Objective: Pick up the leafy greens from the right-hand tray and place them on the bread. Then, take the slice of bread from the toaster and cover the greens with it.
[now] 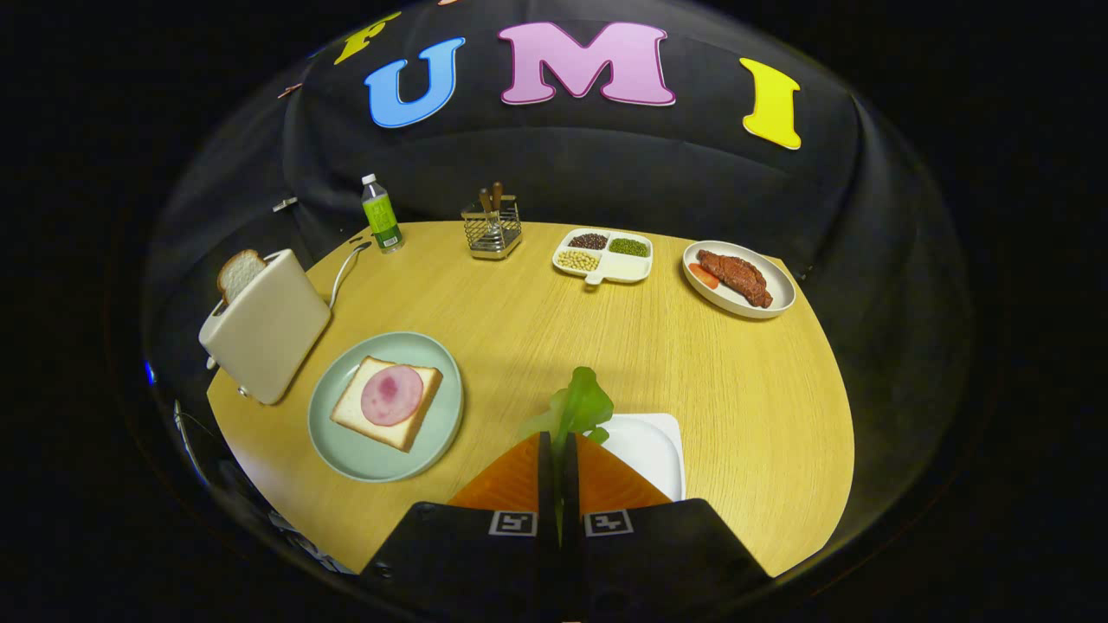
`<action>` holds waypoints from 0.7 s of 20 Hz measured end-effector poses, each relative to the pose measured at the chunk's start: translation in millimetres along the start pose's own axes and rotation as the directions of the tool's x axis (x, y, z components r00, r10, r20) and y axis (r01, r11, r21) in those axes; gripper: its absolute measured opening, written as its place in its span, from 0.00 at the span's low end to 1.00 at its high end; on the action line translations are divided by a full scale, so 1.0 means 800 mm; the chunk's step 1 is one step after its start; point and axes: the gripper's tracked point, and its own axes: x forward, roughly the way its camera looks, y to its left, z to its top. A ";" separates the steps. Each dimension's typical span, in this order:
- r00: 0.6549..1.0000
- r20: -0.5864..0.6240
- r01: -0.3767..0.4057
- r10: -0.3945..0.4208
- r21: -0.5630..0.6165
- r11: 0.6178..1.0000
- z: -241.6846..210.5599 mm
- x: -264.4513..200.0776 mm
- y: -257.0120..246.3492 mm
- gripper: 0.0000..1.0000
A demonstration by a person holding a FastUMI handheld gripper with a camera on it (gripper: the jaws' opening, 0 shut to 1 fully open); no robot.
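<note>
My gripper is shut on the leafy greens, whose green leaves stick up from between the two orange fingers. The white tray lies just under and to the right of the fingertips, bare where I see it. To the left of the fingers sits a pale green plate with a slice of bread topped by a round of pink ham. Farther left stands the cream toaster, with a second slice of bread poking out of its slot.
At the back of the round wooden table stand a green bottle, a wire cutlery holder, a divided dish of beans and a white plate with meat. The toaster's cord trails toward the bottle.
</note>
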 end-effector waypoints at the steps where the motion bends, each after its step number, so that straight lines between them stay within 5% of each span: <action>1: 1.000 0.011 0.000 0.000 0.002 1.000 0.011 -0.006 0.007 0.05; 14: 0.995 0.006 -0.099 0.101 -0.154 0.983 0.061 -0.012 0.171 0.05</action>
